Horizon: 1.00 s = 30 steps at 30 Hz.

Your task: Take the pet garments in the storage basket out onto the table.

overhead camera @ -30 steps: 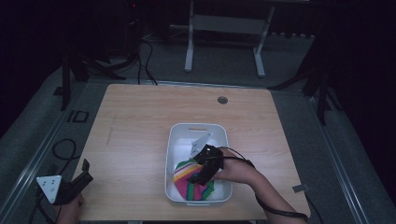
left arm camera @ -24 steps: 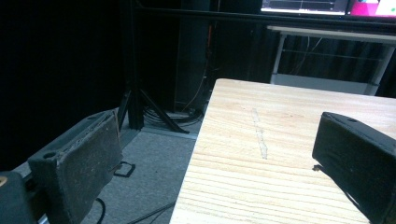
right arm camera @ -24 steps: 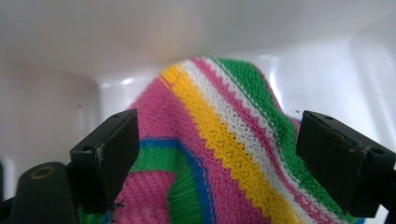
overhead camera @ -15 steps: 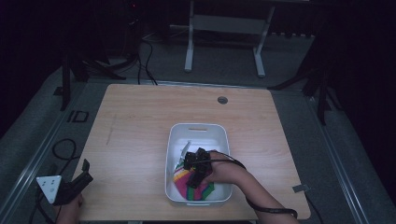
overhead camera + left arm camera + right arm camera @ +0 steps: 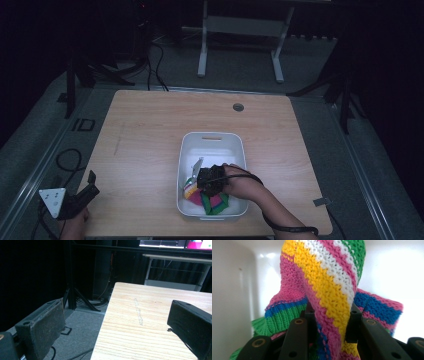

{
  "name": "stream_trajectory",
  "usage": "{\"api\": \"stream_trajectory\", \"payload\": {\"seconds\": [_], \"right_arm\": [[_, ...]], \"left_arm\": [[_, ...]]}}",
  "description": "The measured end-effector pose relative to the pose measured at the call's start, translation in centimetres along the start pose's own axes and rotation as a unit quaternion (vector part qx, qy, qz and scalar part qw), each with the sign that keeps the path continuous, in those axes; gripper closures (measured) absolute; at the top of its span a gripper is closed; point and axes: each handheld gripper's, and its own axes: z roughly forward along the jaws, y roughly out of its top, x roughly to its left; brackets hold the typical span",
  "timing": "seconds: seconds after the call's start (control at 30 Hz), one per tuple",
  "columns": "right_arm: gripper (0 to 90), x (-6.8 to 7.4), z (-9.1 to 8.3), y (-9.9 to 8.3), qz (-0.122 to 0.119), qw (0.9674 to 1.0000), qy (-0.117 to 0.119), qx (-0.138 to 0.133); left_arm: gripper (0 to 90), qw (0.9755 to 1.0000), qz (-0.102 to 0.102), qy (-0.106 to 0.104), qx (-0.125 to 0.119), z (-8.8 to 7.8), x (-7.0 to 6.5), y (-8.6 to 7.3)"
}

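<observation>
Down in the white tub (image 5: 212,137) near the front of the wooden table (image 5: 150,130), the right gripper (image 5: 206,181) is buried among the knitwear, the person's right hand (image 5: 240,182) behind it with the cable looped over the wrist. Its jaws have just been closing, and the right gripper view shows the result — both black jaws pinched on a fold of the striped knitted cloth (image 5: 329,290), bands of pink, yellow, white, green and blue standing up between them against the tub's pale wall (image 5: 234,285). Firm grip, fabric bunched into a ridge right at the tips.

From the high view the cloth (image 5: 212,200) sits in the near half of the tub, green and pink edges peeking out beside the gripper, and something pale (image 5: 196,167) lies just beyond it in the tub; what it is, I cannot tell.

Over at the near left corner, the left gripper (image 5: 82,195) waits at the table edge with its grey three-cornered plate (image 5: 52,200) on top. The left gripper view has its jaws spread wide — nothing between them but bare wood (image 5: 140,322) and floor (image 5: 80,340).
</observation>
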Motion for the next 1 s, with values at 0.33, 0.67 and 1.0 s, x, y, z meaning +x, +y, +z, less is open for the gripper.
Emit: {"api": "stream_trajectory", "payload": {"seconds": [0.33,0.67,1.0], "right_arm": [[71.1,-0.5,-6.2,0.4,0.004,0.9954,-0.028,-0.091],[71.2,-1.7,-12.1,0.6,0.015,0.9856,-0.067,-0.154],[71.1,-3.1,-16.2,-1.4,0.042,0.9736,-0.115,-0.193]], "left_arm": [[1.8,1.0000,0.002,0.000,0.000,0.0,0.0,0.0],[1.9,1.0000,0.002,0.001,0.000,0.0,0.0,0.0],[1.8,1.0000,0.002,0.001,0.000,0.0,0.0,0.0]]}}
